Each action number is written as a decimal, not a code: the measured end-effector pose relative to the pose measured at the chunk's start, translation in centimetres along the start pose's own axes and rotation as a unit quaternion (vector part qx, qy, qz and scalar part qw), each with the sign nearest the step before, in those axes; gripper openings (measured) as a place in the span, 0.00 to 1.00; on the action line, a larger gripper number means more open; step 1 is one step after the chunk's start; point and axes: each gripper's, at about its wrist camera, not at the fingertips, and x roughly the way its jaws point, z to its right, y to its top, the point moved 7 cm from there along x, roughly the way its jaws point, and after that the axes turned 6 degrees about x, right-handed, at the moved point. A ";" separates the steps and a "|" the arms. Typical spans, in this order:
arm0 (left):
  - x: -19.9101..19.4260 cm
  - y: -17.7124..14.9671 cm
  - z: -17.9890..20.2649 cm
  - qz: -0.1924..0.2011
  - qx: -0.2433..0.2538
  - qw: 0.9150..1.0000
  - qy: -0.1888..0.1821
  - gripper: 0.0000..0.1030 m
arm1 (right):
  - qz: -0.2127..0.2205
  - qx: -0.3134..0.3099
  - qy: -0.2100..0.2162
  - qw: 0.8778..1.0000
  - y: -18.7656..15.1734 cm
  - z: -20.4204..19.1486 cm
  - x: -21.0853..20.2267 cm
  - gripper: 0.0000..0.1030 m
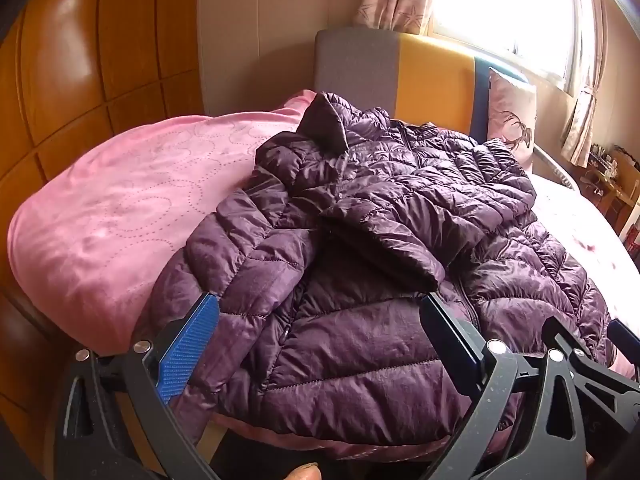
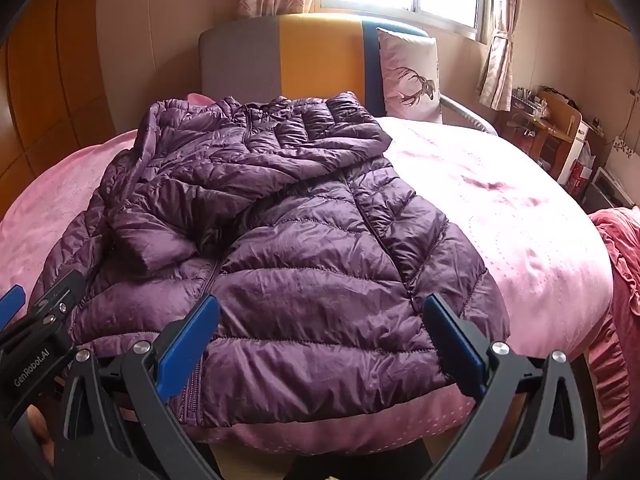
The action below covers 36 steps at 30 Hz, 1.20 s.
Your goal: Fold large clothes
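A purple quilted puffer jacket [image 1: 360,220] lies on a pink bedspread [image 1: 120,208], hem toward me, collar toward the headboard. A sleeve is folded across its chest. My left gripper [image 1: 316,304] is open over the jacket's hem, near its left side. In the right wrist view the jacket [image 2: 288,240] fills the middle. My right gripper [image 2: 320,308] is open over the hem on the right half. The left gripper [image 2: 36,316] shows at that view's left edge. Neither gripper holds anything.
The grey, yellow and blue headboard [image 2: 312,52] stands at the far end with a deer-print pillow [image 2: 412,76]. A rose ruffled blanket [image 2: 616,280] hangs at the bed's right side. A wooden wardrobe [image 1: 80,60] is on the left, a cluttered desk [image 2: 552,120] at far right.
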 end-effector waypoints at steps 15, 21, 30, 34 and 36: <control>-0.3 -0.1 -0.4 0.001 0.003 1.000 -0.001 0.96 | 0.004 -0.006 0.000 1.000 0.0 -0.1 -0.2 0.98; -0.3 0.1 -0.5 0.000 0.005 1.000 0.000 0.96 | 0.006 -0.008 0.000 1.000 0.0 -0.1 -0.4 0.98; -0.2 -0.1 -0.4 0.000 0.002 1.000 -0.001 0.96 | 0.007 -0.013 0.003 1.000 -0.1 -0.3 -0.7 0.98; -0.3 0.1 -0.5 0.000 0.000 1.000 -0.001 0.96 | 0.008 -0.013 0.003 1.000 -0.1 -0.3 -0.6 0.98; -0.3 0.0 -0.4 0.002 0.003 1.000 0.000 0.96 | 0.009 -0.014 0.003 1.000 0.0 -0.4 -0.6 0.98</control>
